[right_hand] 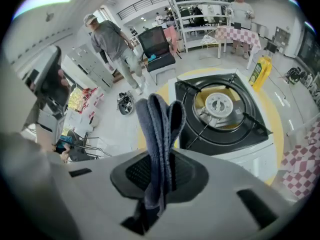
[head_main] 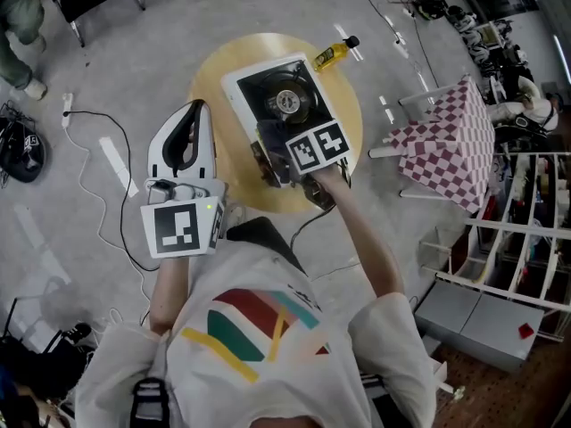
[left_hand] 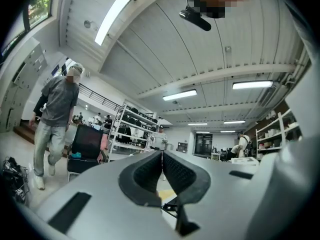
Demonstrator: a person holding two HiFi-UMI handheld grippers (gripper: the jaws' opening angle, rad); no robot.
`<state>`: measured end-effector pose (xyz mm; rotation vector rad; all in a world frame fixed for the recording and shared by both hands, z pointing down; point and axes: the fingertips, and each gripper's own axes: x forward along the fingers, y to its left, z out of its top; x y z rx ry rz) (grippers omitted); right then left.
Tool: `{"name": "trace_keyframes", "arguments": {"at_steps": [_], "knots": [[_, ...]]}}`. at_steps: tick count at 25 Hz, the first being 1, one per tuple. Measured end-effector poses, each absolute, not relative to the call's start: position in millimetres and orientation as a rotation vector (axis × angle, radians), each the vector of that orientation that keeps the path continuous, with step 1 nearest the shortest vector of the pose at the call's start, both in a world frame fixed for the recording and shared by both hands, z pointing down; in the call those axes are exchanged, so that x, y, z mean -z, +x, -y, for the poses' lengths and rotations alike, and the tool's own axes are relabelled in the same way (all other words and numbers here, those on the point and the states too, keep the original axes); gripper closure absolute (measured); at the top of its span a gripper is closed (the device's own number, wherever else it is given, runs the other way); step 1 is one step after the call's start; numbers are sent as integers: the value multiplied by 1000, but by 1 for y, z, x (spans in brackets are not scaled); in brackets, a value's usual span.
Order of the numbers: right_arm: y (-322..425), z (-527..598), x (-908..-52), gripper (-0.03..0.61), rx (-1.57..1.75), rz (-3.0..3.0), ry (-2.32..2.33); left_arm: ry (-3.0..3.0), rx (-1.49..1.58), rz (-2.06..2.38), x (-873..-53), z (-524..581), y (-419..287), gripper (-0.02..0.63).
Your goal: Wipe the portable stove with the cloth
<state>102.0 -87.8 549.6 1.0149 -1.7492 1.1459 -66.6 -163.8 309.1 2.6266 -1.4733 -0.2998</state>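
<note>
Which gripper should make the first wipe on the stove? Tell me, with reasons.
Right. The right gripper is shut on the cloth and sits right at the stove. The left gripper is shut, empty, and points away from the stove.

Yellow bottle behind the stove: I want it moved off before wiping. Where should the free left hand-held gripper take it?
Probably the mid-body of the yellow bottle, jaws level across its width. It stands upright beyond the portable stove's far right corner, so approach over the round table's bare right side, not across the burner grate.
</note>
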Motion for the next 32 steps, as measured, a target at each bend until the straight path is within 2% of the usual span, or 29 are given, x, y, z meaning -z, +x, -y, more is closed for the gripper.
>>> {"name": "trace_keyframes", "arguments": {"at_steps": [11, 20, 32], "knots": [[223, 180, -480, 545, -1008, 1753, 1125, 2633, 282, 1570, -302, 174, -30, 607], [301, 255, -502, 545, -948, 1737, 1049, 2565, 292, 1749, -296, 177, 29, 607], [303, 339, -563, 545, -956, 1723, 939, 2397, 184, 2022, -316, 182, 45, 607]]}}
